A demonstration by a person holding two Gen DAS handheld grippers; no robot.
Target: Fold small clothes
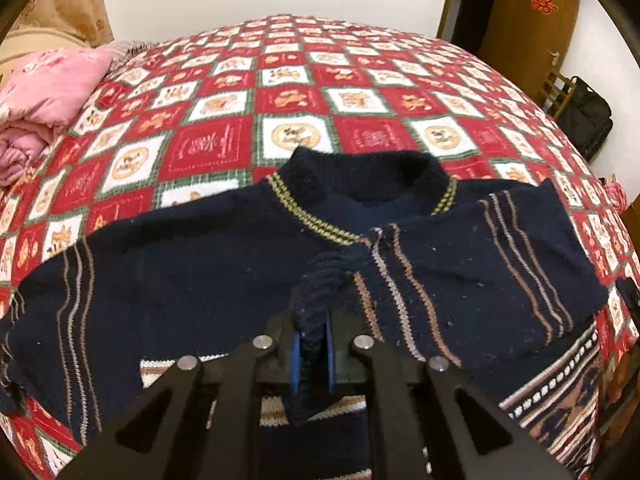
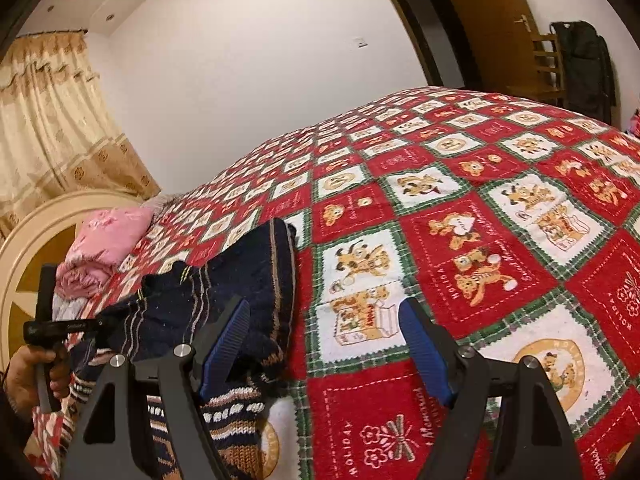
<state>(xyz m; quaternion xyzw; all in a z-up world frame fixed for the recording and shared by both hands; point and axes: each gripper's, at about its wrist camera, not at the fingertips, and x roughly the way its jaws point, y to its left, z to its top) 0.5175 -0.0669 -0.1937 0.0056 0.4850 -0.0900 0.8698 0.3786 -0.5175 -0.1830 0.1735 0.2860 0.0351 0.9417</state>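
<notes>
1. A dark navy knitted sweater [image 1: 200, 264] is lying spread on a bed covered by a red, white and green checked blanket [image 1: 248, 92] printed with cartoon bears and dogs.
2. The left gripper [image 1: 312, 356] is pinching the ribbed cuff [image 1: 320, 292] of 1 sleeve between its blue pads [image 1: 296, 360], jaws clamped tight on the knit.
3. That sleeve is lying folded across the front of the sweater, its tan stripes running over the chest below the collar [image 1: 360, 176].
4. The sweater's patterned hem [image 1: 560, 376], banded in brown, white and navy, is showing at the lower right of the left wrist view.
5. The right gripper [image 2: 324, 344] is hovering over the blanket just beside the sweater's edge, its jaws spread wide with nothing between them.
6. In the right wrist view, a hand [image 2: 28, 376] is gripping the black handle of the left gripper at the far left.
7. A pink quilt [image 1: 44, 96] is lying bunched near the cream headboard [image 2: 36, 232], well apart from the sweater.
8. A brown door [image 1: 524, 28] is standing open beyond the bed.
</notes>
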